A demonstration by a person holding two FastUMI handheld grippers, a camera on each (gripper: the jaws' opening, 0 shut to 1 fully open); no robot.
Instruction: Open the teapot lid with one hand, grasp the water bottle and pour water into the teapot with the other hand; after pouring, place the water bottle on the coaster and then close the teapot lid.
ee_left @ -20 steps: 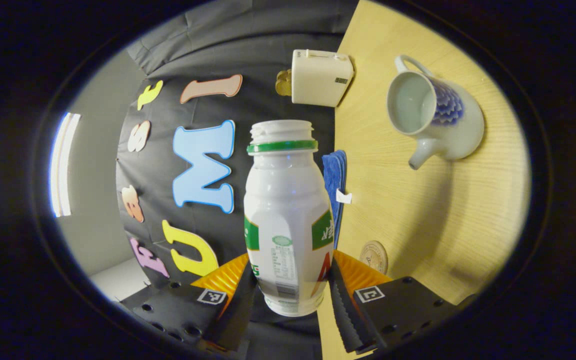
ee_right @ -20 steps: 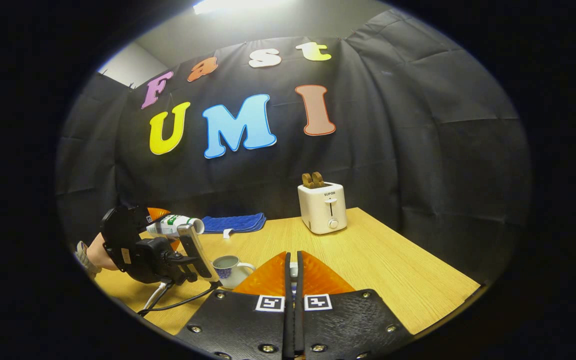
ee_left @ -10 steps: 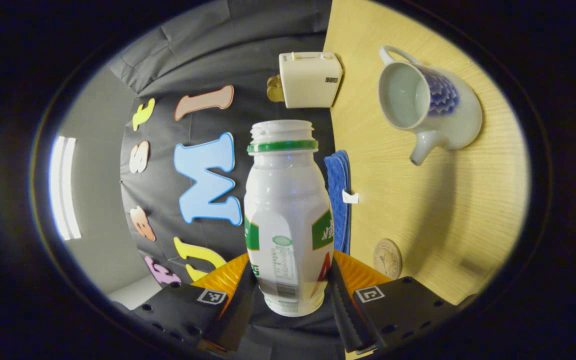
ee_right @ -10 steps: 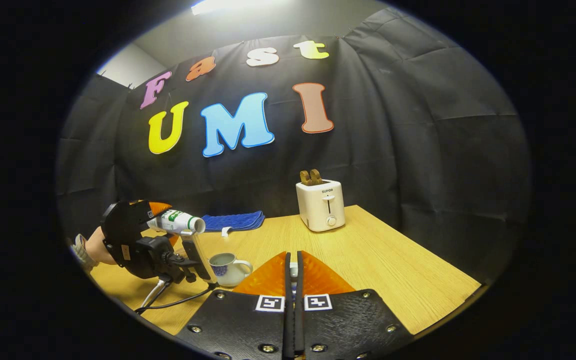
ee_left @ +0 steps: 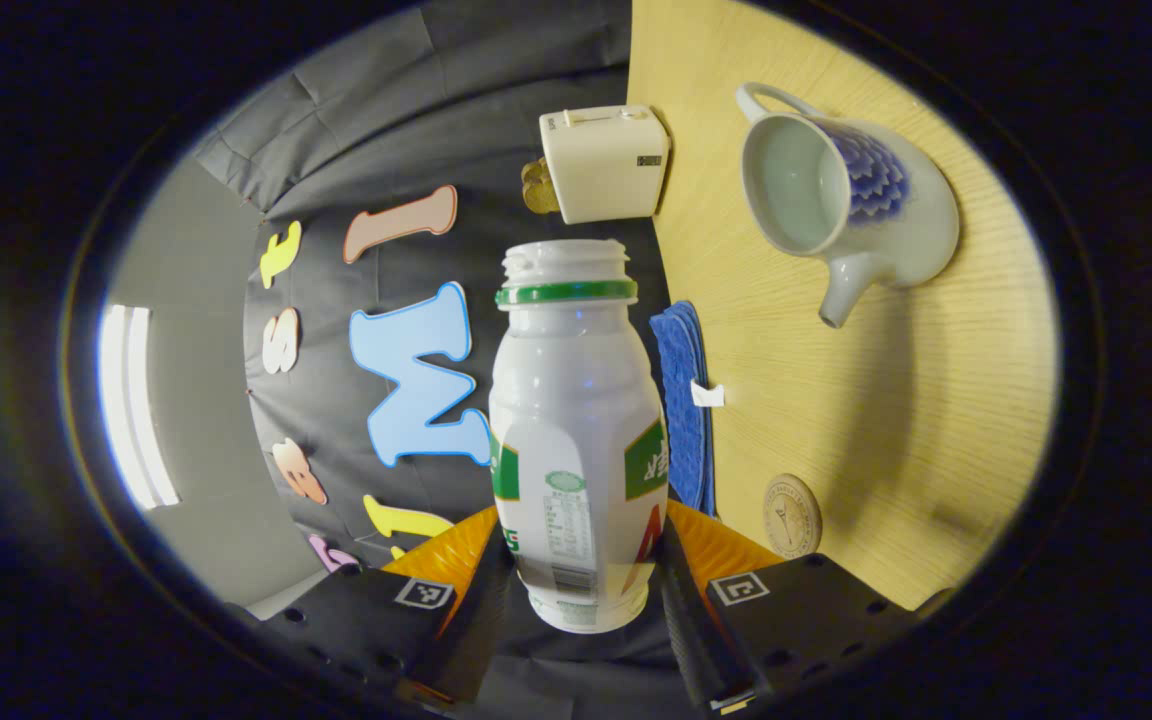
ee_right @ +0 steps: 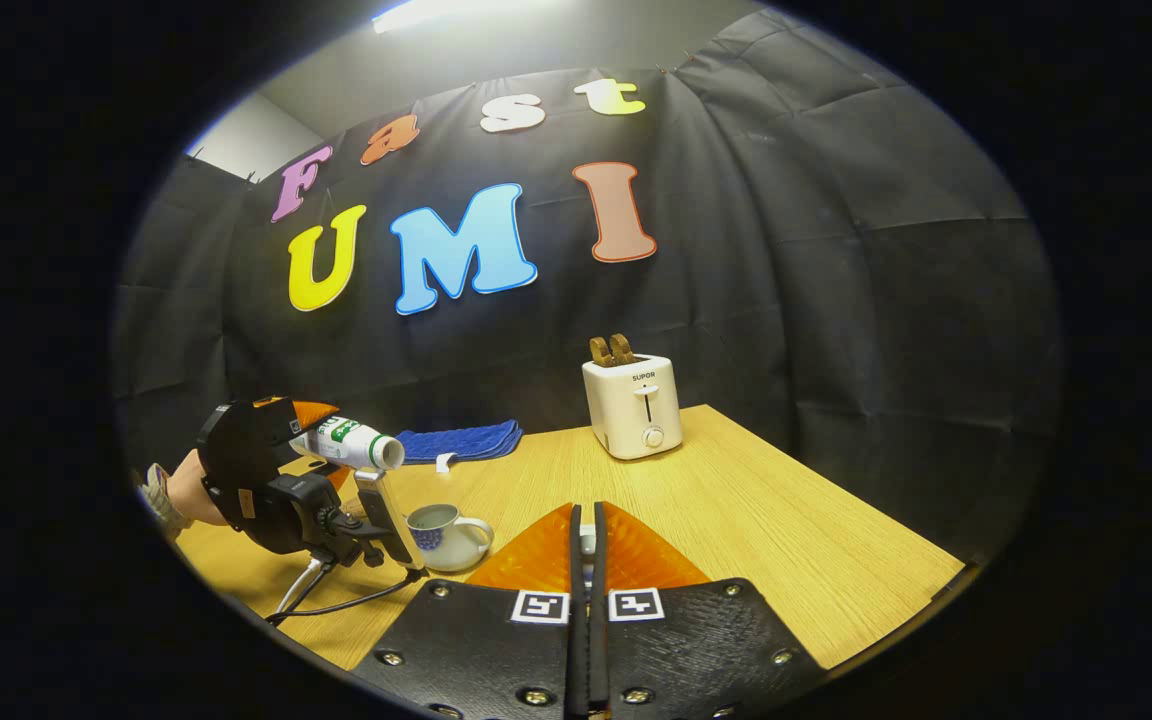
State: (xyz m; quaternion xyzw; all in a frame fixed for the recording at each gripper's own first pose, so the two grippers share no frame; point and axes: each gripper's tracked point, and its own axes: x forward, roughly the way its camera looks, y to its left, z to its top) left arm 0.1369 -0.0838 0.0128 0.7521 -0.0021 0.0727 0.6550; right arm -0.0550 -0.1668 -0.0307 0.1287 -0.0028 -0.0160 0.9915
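Two grippers are working over a pale wooden worktop point(ee_right: 736, 520). Left gripper point(ee_left: 581, 575) is clamping the water bottle point(ee_left: 576, 430) by its base, both fingers pressing its sides; the bottle is lying about level, its uncapped mouth pointing toward the teapot point(ee_left: 841, 205). Bottle is showing white with green bands and small print too fine to make out. Teapot is sitting lidless on the worktop, white with a blue scale pattern. Right gripper point(ee_right: 586, 545) is showing its fingers nearly together on something small and pale that I cannot identify. Round coaster point(ee_left: 792, 515) is lying near a blue cloth point(ee_left: 684, 410). White toaster point(ee_right: 632, 405) is standing far right.
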